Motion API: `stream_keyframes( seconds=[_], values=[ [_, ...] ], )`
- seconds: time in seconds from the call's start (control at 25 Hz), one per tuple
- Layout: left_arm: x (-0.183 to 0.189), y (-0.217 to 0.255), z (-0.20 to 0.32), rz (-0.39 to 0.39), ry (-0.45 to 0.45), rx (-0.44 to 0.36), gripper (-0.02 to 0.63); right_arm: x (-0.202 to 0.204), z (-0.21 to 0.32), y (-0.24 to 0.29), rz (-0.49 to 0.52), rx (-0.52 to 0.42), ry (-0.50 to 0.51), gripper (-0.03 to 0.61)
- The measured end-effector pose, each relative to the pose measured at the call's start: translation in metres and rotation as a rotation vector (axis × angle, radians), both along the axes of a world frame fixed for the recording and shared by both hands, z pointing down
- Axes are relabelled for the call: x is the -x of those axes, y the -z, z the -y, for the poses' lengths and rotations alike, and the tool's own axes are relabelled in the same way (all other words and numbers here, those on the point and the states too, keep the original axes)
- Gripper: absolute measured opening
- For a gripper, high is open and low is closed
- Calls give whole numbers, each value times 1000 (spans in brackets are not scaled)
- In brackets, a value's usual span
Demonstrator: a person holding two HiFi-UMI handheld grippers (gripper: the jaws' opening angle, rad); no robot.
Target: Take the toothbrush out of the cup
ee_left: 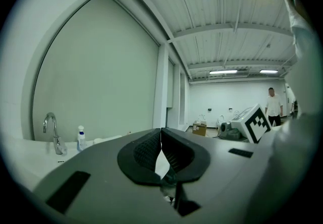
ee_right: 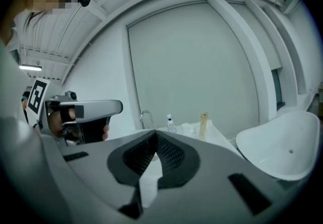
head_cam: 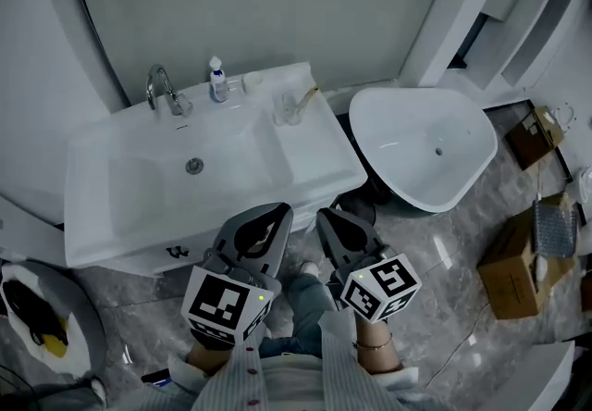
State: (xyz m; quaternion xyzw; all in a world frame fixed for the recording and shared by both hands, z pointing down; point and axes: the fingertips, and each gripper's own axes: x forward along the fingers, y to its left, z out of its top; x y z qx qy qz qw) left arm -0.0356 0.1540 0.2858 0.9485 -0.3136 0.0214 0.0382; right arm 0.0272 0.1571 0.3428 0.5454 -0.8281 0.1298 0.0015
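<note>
A clear cup [head_cam: 289,109] stands on the back right of the white sink counter [head_cam: 310,155], with a wooden-handled toothbrush [head_cam: 308,96] leaning out of it to the right. In the right gripper view the toothbrush [ee_right: 204,124] rises behind the jaws, far off. My left gripper [head_cam: 268,212] and right gripper [head_cam: 331,215] hover side by side at the counter's front edge, well short of the cup. Both are shut with nothing between the jaws; their tips meet in the left gripper [ee_left: 161,130] and right gripper [ee_right: 155,132] views.
A chrome faucet [head_cam: 162,90] and a small pump bottle [head_cam: 217,80] stand at the back of the basin. A white tub [head_cam: 425,145] sits right of the sink. Cardboard boxes [head_cam: 513,266] lie on the floor at the right. A person [ee_left: 273,103] stands far off.
</note>
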Motion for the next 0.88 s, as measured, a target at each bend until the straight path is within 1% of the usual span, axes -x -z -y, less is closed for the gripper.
stream_keyframes(
  seconds=[0.4, 0.6, 0.72, 0.88],
  values=[
    [-49, 14, 92, 20, 120, 19, 18, -48, 93, 8, 2, 33, 120, 11],
    [-80, 12, 118, 28, 163, 18, 18, -78, 118, 6, 7, 38, 164, 11],
    [-88, 7, 132, 24, 196, 25, 18, -90, 131, 3, 4, 42, 188, 11],
    [-101, 2, 146, 19, 213, 44, 17, -103, 144, -6, 3, 65, 206, 11]
  ],
)
